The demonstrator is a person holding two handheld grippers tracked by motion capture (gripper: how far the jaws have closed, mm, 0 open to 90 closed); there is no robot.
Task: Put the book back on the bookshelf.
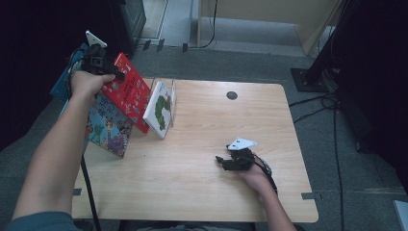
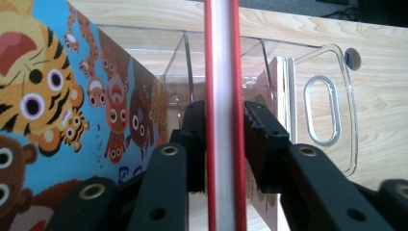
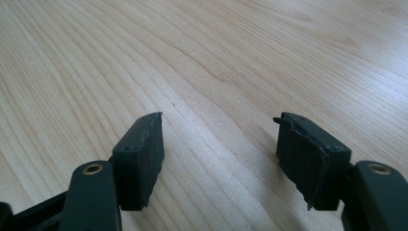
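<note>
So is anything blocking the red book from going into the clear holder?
Nothing I can see. The red book, between the left gripper's jaws, points at a free gap in the clear holder, tiger book on one side, white book on the other.

no words, brands or numbers can be read anywhere. the red book [image 1: 129, 91] carries pale print on its cover, too small and blurred to make out; the blue book [image 2: 57, 96] shows cartoon animals, no lettering.
</note>
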